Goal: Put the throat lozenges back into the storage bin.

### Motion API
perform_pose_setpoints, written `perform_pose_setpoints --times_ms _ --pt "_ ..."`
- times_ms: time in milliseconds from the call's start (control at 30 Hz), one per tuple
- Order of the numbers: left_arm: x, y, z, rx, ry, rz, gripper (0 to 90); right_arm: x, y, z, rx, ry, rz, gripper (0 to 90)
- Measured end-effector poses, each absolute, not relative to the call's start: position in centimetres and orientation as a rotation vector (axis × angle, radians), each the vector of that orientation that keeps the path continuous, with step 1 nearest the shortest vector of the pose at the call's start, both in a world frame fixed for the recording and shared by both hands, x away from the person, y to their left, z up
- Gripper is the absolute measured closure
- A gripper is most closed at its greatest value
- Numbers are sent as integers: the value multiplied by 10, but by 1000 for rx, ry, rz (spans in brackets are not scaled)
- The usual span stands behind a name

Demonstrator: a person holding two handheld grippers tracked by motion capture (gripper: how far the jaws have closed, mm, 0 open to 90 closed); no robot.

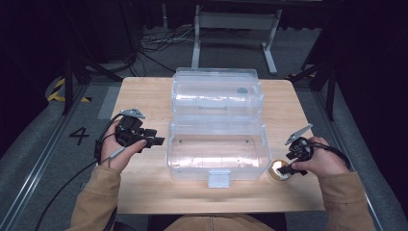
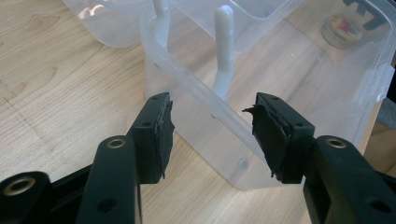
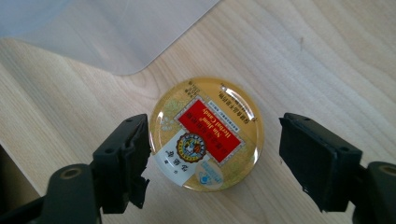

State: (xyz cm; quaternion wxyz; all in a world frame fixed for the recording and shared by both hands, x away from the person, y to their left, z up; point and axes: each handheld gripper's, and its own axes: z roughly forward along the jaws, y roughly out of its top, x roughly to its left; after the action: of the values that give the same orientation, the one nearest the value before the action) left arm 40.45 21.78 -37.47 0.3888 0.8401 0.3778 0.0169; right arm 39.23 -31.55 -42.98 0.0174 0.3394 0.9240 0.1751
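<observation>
My right hand-held gripper (image 3: 212,154) is open, jaws straddling the round gold tin with red label (image 3: 208,134), lower right on the wooden worktop (image 1: 144,96) beside the clear plastic lidded box (image 1: 216,149). Left hand-held gripper (image 2: 210,126) open, idle near the box's wall.

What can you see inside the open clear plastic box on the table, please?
The clear plastic box looks empty: through its base only the wooden table shows. The round candy tin lies outside it, between the open jaws of the right tool.

Tan sleeves; black tools: left tool (image 1: 153,141), right tool (image 1: 287,168); torn pads (image 2: 164,126), brass-ringed screw holes, grey plates, trailing cables.
</observation>
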Motion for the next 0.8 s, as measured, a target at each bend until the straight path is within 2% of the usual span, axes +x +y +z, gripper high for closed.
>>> perform_pose_setpoints --times_ms 167,800 --pt "405 218 -375 2143 961 43 480 393 -312 -438 1048 2903 482 212" --pt "407 219 -378 2150 969 34 479 396 -301 -456 1032 2931 398 188"
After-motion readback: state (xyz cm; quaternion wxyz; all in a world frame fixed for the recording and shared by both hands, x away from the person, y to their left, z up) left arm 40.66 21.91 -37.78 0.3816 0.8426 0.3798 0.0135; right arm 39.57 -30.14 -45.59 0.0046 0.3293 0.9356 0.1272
